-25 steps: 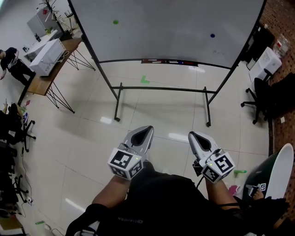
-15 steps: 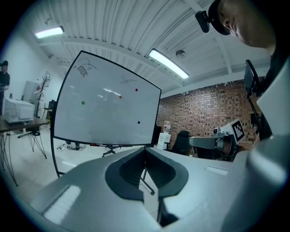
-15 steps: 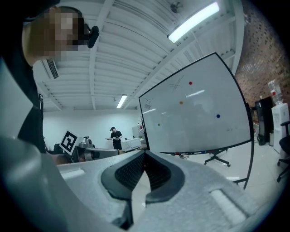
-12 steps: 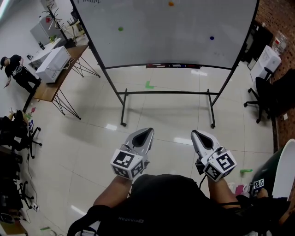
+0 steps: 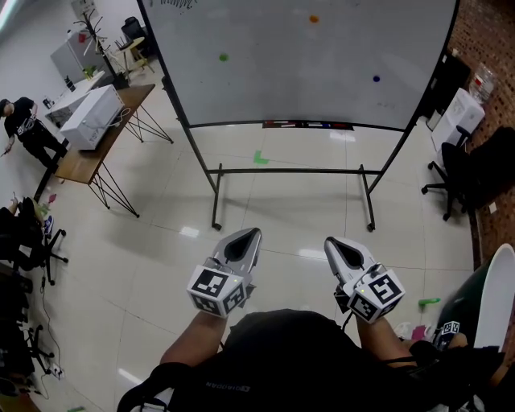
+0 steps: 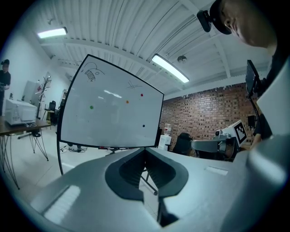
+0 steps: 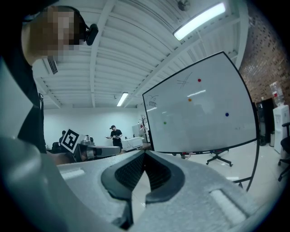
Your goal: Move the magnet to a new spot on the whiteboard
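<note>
**Pale tile runs open up to the whiteboard**

At the far left a person in black point(image 5: 22, 127) stands beside a wooden table point(image 5: 78, 157) carrying a white box point(image 5: 90, 113). Dark office chairs point(image 5: 28, 233) crowd the edge below.

The left gripper point(image 5: 248, 236) is clenched on nothing, its jaws meeting tip to tip, held low near the body. Tiled floor point(image 5: 145, 265) stretches from it to the whiteboard point(image 5: 338, 56), with a green tape mark point(image 5: 260, 158) under the board's black stand point(image 5: 290, 170).

On the board sit a green magnet point(image 5: 223, 57), an orange magnet point(image 5: 314, 18) and a blue magnet point(image 5: 376, 79), all well apart.

The right gripper point(image 5: 334, 244) is likewise closed and empty. Further right, an office chair point(image 5: 451, 170) and a brick wall point(image 5: 491, 32) hem the board's right side.
</note>
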